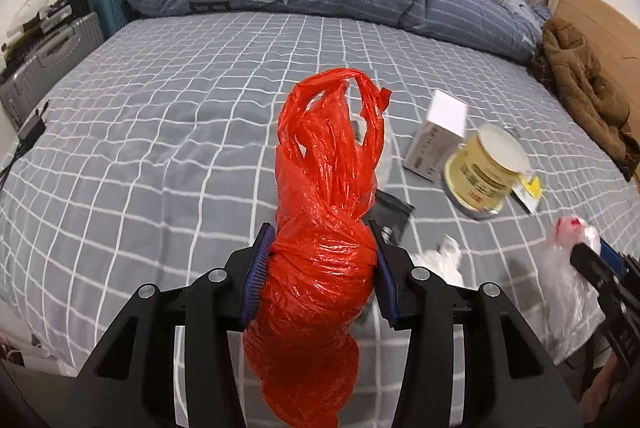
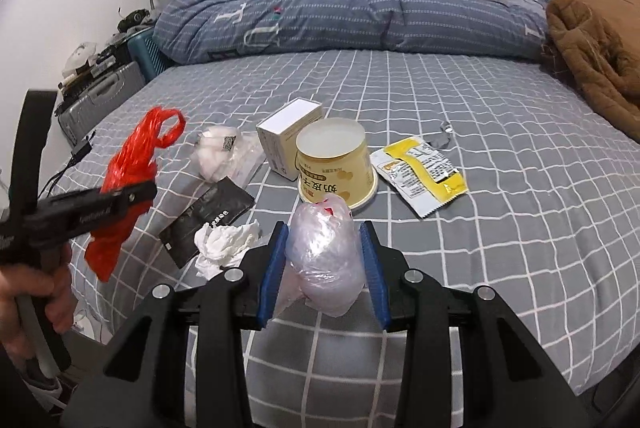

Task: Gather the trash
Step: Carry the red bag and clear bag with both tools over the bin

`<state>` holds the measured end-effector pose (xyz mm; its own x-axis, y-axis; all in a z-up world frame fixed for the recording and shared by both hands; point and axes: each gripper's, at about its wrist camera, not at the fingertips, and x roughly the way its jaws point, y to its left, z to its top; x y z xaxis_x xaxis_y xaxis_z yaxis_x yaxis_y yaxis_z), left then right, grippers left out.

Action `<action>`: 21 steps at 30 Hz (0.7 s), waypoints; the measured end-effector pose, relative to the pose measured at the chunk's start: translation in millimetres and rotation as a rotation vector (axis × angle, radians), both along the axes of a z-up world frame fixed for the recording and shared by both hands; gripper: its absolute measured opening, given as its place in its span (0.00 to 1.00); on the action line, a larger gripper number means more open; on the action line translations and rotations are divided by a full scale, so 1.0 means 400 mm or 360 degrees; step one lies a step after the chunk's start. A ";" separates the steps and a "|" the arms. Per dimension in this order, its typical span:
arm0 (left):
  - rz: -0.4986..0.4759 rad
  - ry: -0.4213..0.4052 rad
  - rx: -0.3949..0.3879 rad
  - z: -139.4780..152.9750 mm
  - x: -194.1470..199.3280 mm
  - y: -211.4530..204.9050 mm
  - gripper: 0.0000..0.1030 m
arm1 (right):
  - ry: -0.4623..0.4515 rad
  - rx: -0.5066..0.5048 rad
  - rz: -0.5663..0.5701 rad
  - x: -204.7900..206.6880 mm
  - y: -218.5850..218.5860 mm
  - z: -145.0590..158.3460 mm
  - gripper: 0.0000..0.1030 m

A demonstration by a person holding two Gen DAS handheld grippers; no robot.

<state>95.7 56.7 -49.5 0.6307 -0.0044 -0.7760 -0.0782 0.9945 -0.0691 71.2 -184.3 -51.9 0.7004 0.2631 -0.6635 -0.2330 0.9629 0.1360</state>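
I am clamping the twisted red bag in my left gripper and the clear bag in my right gripper, keeping both lifted above the bed while the cup waits at 12 o'clock.

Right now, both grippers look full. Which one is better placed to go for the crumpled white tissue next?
Right gripper, probably: the tissue lies just left of its fingertips, though it holds the clear bag. The left gripper grips the red bag.
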 end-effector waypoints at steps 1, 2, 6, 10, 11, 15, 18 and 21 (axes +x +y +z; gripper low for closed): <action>-0.0005 -0.0007 0.0006 0.004 -0.011 -0.005 0.44 | -0.0006 0.0007 -0.0004 -0.010 -0.004 0.005 0.35; -0.0012 -0.0019 0.0015 0.008 -0.027 -0.012 0.43 | -0.0011 0.0012 -0.0005 -0.017 -0.006 0.008 0.35; -0.0018 -0.0033 0.0017 0.013 -0.082 -0.027 0.43 | -0.0037 0.0021 0.0000 -0.061 -0.013 0.026 0.35; -0.0027 -0.0020 -0.0003 0.005 -0.139 -0.041 0.43 | -0.0047 0.0025 0.0005 -0.101 -0.016 0.037 0.35; -0.0033 -0.0017 -0.0008 0.004 -0.157 -0.049 0.43 | -0.0048 0.0025 0.0008 -0.110 -0.016 0.038 0.35; -0.0049 -0.0003 -0.0023 -0.005 -0.215 -0.070 0.43 | -0.0046 0.0037 0.0013 -0.155 -0.015 0.038 0.35; -0.0060 0.0017 -0.0028 -0.019 -0.255 -0.083 0.43 | -0.0031 0.0046 0.0019 -0.188 -0.013 0.028 0.35; -0.0071 0.0034 -0.0020 -0.032 -0.294 -0.094 0.43 | -0.0023 0.0044 0.0037 -0.222 -0.007 0.020 0.35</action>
<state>-22.0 19.2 -62.3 0.6131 -0.0423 -0.7889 -0.0351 0.9961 -0.0807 -17.4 -187.3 -43.9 0.7034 0.2974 -0.6456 -0.2575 0.9532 0.1586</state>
